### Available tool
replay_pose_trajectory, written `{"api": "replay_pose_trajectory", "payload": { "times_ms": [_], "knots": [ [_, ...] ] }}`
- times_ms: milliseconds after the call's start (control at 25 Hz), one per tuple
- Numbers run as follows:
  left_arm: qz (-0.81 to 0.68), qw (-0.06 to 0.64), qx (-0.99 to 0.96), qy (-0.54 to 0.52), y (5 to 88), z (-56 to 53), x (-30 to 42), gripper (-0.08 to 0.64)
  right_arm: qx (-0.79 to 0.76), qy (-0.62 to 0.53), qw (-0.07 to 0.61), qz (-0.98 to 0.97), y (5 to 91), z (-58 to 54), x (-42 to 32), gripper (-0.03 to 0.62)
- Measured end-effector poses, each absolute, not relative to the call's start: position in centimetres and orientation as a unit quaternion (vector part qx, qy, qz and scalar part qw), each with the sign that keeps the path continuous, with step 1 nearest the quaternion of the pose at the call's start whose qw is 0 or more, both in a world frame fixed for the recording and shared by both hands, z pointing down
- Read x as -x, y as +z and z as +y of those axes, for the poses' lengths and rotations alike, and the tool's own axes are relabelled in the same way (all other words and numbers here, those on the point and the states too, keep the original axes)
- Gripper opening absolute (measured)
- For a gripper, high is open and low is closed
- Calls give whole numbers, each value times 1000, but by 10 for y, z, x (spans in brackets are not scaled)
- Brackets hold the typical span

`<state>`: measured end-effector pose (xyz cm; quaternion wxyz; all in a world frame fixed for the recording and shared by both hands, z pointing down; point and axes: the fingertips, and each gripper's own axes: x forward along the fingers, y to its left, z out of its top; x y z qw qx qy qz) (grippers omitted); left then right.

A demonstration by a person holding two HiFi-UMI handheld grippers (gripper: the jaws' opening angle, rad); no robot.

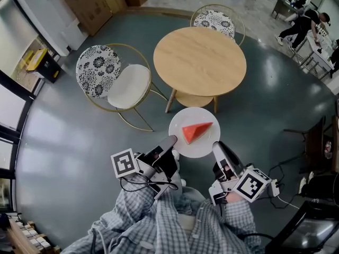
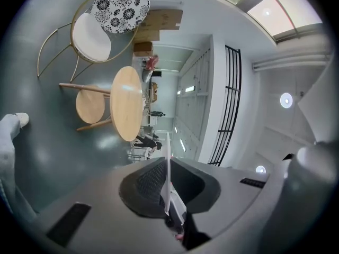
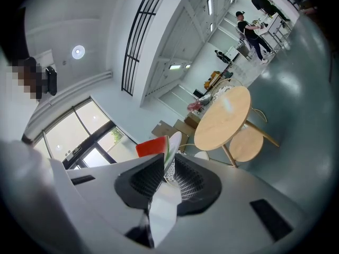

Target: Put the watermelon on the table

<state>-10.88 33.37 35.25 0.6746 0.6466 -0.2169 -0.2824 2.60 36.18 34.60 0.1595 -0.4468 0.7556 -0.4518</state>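
The round wooden counter (image 1: 199,60) lies straight ahead of both pairs of jaws, beyond their tips and apart from them. A white plate (image 1: 198,149) spans the gap between the two grippers, over the floor and short of the counter's near edge. The watermelon (image 1: 196,132) wedge lies on that plate, midway between the jaws, its long axis running from one gripper toward the other, point toward the right one. The left gripper (image 1: 170,143) has its jaws narrow, pinched on the plate's left rim, and the bite looks shallow, though the rim shows only edge-on. The right gripper (image 1: 217,147) clamps the right rim likewise. Neither is nearer the counter, so the plate should go forward with both together
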Motion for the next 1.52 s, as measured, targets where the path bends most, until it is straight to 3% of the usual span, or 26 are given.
{"api": "replay_pose_trajectory", "payload": {
  "times_ms": [1520],
  "knots": [
    [-173, 697, -661, -217, 367, 127, 109, 23, 514, -455, 177, 706, 364, 176, -21, 69]
  ]
}}
